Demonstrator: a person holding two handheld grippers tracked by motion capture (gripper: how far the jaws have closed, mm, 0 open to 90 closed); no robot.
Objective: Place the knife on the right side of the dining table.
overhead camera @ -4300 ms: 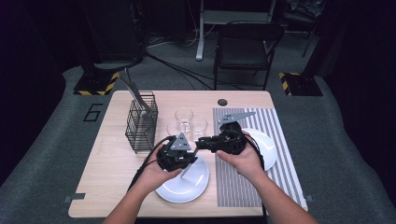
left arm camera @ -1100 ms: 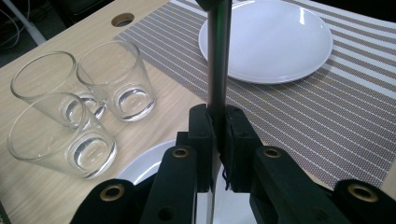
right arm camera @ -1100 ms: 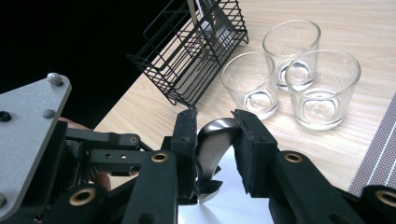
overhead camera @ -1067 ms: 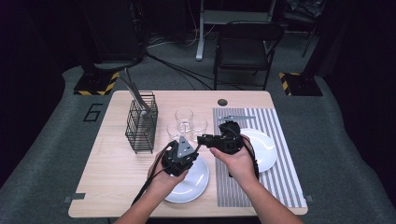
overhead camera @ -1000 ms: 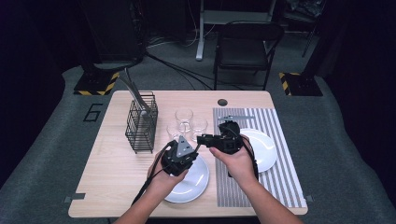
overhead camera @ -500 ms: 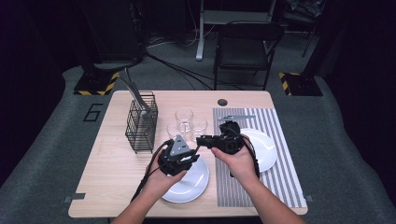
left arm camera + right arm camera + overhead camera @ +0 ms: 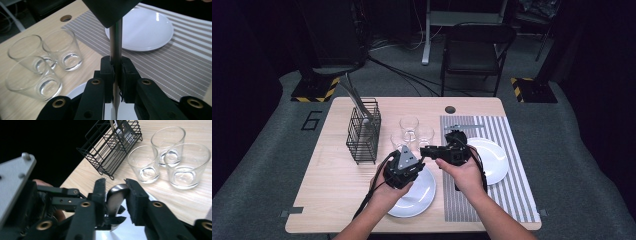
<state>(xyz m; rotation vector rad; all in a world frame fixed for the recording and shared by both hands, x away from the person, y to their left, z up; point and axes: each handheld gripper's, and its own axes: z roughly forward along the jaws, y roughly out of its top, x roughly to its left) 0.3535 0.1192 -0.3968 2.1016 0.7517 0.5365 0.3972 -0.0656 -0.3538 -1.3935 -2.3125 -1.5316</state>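
A metal spoon is held between both grippers above the near white plate (image 7: 418, 200). My left gripper (image 7: 116, 62) is shut on the spoon's handle (image 7: 116, 37), which runs straight up from its jaws. My right gripper (image 7: 115, 187) has its jaws pressed on either side of the spoon's bowl (image 7: 115, 195). In the high view the left gripper (image 7: 418, 161) and right gripper (image 7: 426, 149) meet tip to tip at the table's middle, just in front of the glasses.
Three clear glasses (image 7: 409, 126) stand close behind the grippers. A black wire caddy (image 7: 363, 134) with cutlery is at the left. A second white plate (image 7: 493, 161) sits on the striped mat (image 7: 514, 197), with a utensil (image 7: 464, 126) at the mat's far edge.
Both hands have barely shifted. The grippers stay joined at the spoon over the near plate.
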